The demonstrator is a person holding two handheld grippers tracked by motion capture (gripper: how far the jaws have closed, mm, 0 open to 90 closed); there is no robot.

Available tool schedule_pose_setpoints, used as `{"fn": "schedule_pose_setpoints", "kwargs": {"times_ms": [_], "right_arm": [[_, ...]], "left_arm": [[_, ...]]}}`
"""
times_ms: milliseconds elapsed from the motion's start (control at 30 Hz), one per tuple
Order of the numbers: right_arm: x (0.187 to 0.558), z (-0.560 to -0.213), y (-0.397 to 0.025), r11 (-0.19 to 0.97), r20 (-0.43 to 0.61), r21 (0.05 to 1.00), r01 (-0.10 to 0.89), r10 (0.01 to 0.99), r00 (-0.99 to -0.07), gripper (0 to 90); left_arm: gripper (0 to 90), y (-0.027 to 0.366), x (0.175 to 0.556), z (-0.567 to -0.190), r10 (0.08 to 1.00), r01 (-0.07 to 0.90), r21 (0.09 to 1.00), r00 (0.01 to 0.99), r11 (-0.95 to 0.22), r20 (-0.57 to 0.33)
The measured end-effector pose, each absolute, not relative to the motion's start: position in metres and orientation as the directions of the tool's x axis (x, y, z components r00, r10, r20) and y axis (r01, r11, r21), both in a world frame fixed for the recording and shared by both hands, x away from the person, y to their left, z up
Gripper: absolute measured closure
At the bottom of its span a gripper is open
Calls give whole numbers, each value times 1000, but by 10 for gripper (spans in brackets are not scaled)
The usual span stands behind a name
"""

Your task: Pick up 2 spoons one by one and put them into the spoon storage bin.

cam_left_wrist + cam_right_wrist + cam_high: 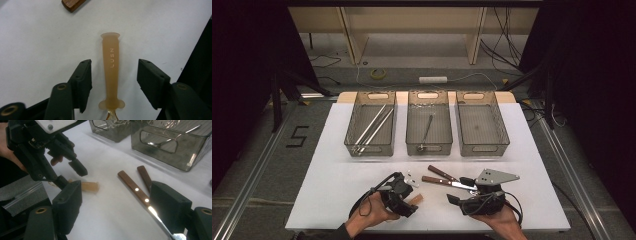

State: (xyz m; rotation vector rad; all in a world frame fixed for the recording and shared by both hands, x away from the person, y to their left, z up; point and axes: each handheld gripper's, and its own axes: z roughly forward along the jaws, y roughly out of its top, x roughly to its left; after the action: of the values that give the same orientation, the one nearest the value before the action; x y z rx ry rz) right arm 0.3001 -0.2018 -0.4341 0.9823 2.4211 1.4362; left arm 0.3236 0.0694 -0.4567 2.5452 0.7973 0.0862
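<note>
A tan translucent utensil handle [111, 67] marked "LUSN" lies flat on the white table [337, 175], between the jaws of my open left gripper [115, 63]. The jaws stand on either side of it, apart from it. In the high view that gripper [411, 203] is at the front centre-left, over the tan handle [416, 199]. My right gripper [117, 186] is open, its jaws either side of a wood-handled knife [135, 190] with two rivets. A second knife handle [145, 176] lies just beyond. The high view shows the right gripper [459, 191] at the knives' blade end [462, 185].
Three grey mesh bins stand in a row at the back: the left bin [371, 145] holds long metal rods, the middle bin [428, 142] a metal spoon, and the right bin [482, 142] holds nothing. The table's front edge is close behind both hands.
</note>
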Motion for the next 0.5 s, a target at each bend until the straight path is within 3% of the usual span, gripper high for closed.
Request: {"fn": "schedule_pose_setpoints", "kwargs": {"times_ms": [333, 500], "right_arm": [[300, -434, -201, 325, 184, 830, 454, 609, -771, 276], [300, -435, -201, 329, 182, 828, 453, 608, -773, 276]], "left_arm": [[580, 61, 319, -467, 521, 479, 415, 854, -774, -14], [700, 60, 319, -467, 525, 479, 419, 851, -771, -5]]}}
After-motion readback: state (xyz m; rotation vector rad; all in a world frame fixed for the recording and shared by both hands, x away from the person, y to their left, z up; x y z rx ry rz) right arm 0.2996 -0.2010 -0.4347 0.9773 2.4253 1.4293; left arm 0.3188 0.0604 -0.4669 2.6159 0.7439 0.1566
